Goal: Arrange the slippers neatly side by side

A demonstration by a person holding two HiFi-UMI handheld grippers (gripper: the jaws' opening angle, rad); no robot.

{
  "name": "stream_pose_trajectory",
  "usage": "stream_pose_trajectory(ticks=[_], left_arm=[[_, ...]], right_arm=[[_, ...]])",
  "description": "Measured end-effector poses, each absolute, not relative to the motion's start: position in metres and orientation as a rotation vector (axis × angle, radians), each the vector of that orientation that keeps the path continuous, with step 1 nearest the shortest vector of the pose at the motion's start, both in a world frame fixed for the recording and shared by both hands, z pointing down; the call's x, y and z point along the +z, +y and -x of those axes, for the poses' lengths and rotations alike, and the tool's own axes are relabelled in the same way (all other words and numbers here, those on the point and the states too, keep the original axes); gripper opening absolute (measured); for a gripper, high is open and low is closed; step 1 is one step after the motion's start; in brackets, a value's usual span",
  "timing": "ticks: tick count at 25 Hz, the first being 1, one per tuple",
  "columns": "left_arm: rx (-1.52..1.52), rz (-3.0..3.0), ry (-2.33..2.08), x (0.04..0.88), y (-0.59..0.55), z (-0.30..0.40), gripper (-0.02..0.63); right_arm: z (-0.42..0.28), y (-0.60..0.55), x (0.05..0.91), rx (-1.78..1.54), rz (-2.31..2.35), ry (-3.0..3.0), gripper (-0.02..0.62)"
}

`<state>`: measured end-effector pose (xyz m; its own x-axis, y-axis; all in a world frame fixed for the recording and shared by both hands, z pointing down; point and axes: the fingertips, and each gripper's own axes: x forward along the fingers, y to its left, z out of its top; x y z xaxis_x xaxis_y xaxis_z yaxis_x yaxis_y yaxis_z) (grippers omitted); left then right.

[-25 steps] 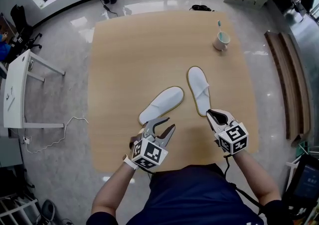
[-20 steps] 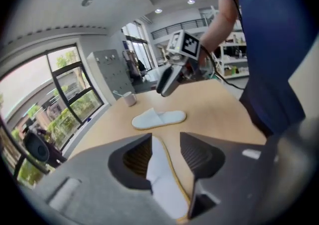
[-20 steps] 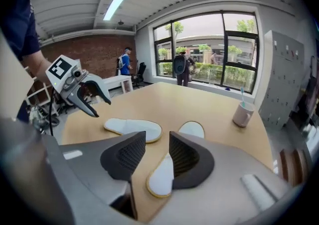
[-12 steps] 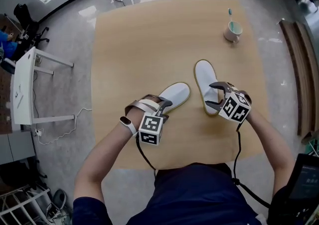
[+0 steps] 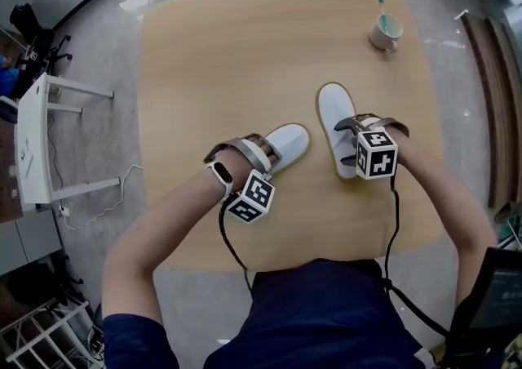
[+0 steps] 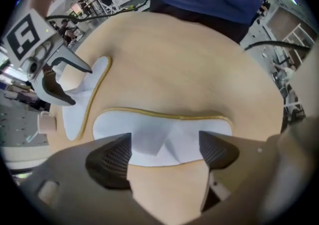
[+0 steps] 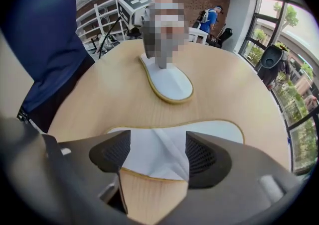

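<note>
Seen from above, the person's dark blue top fills the near edge and both forearms reach onto the pale wooden table (image 5: 228, 49); the left gripper (image 5: 265, 151) points down over the left slipper (image 5: 289, 140), which lies aslant with its toe toward the right slipper (image 5: 333, 106); the right gripper (image 5: 344, 143) hangs over that slipper's near half, and the two slippers lie close but not parallel.

The head view hides what lies between the jaws; the gripper views supply it. In the left gripper view the left gripper (image 6: 164, 149) has just been opening and stands spread wide, released, with the left slipper (image 6: 149, 129) lying crosswise between its dark, ribbed pads (image 6: 112, 159); beyond it sit the right slipper (image 6: 82, 104) and the right gripper (image 6: 75, 82). In the right gripper view the right gripper (image 7: 157, 157) has likewise just been opening and grips nothing; the right slipper (image 7: 209, 134) lies across the gap, and the left slipper (image 7: 169, 82) rests farther off.

Both slippers are flat, white and soft, with a creased cloth band over the foot and a thin yellow trim around the sole.

Only the head view shows the mug (image 5: 385, 31), holding a toothbrush, near the table's far right corner.
</note>
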<state>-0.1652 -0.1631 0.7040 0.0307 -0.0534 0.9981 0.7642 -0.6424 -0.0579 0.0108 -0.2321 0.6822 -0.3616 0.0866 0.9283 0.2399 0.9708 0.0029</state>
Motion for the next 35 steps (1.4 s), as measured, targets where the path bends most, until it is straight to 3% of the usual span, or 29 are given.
stream_pose_trajectory(ticks=[14, 28, 35], left_arm=[[-1.912, 2.331, -0.381, 0.709, -0.155, 0.146, 0.419], [-1.879, 2.730, 0.291, 0.713, -0.144, 0.114, 0.414], [-1.833, 2.785, 0.413, 0.711, -0.119, 0.096, 0.414]], right_arm=[[-0.007, -0.219, 0.697, 0.015, 0.112, -2.019, 0.351], [0.013, -0.159, 0.701, 0.043, 0.075, -2.065, 0.351], [0.025, -0.125, 0.701, 0.030, 0.094, -2.086, 0.351]])
